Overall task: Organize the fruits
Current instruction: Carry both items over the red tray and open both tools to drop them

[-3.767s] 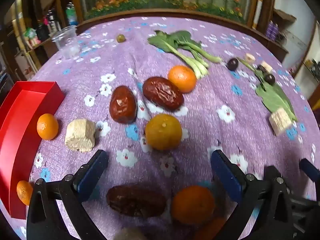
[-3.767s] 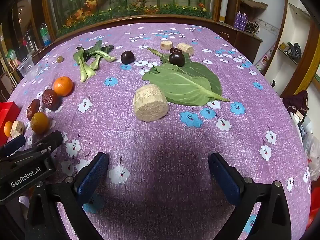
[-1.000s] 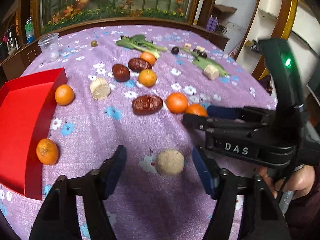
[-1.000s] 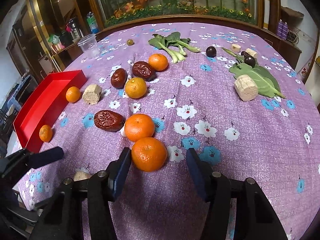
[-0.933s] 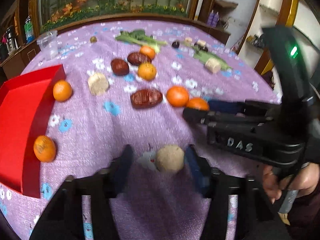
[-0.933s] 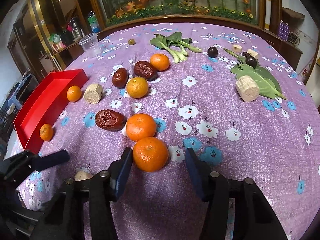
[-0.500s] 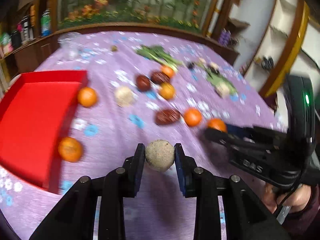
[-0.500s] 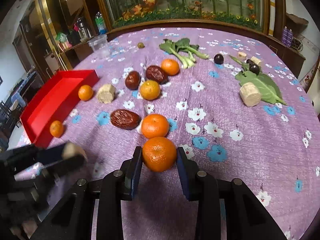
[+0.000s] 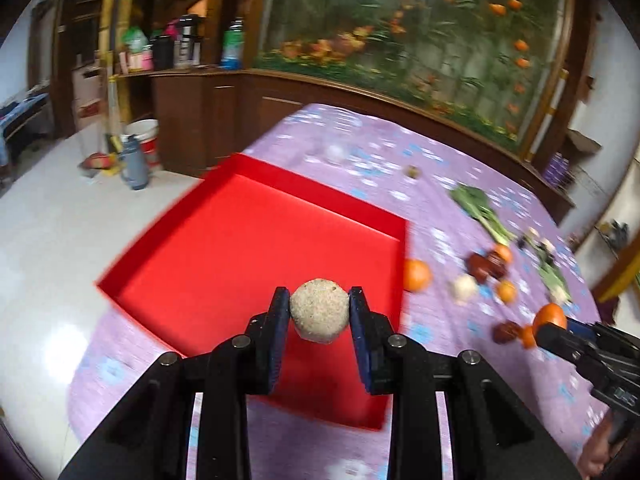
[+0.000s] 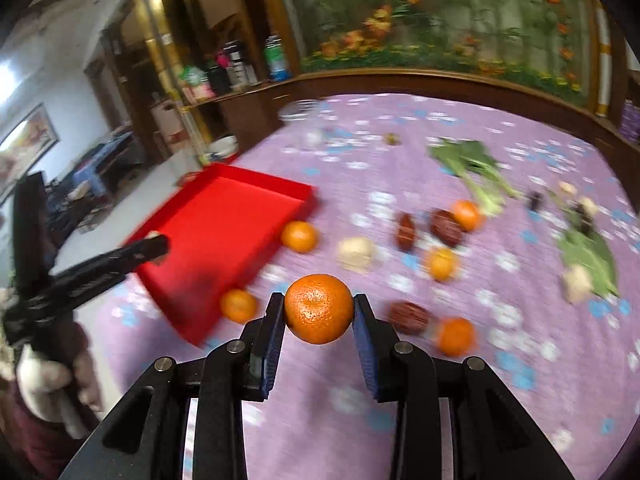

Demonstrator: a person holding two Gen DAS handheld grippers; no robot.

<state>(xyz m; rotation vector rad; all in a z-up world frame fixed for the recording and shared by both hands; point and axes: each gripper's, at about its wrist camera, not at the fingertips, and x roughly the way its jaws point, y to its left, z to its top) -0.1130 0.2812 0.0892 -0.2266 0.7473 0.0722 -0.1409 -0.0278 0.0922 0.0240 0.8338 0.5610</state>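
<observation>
Both fruits have left the worktop. The left hand-held gripper [image 9: 319, 312] now grips the beige ball [image 9: 319, 315] above the red tray [image 9: 224, 248]. The right hand-held gripper [image 10: 319, 314] clamps an orange [image 10: 319, 308], so both look ready to drop off.

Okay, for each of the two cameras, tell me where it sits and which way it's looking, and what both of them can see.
Left wrist: on the left gripper, looking down along its fingers at the beige ball it grips over the red tray; the right gripper shows at right.
Right wrist: on the right gripper, looking across the purple tablecloth past its gripped orange; the left gripper and a hand show at left.
Shared: tray, tablecloth, scattered fruit, greens.
</observation>
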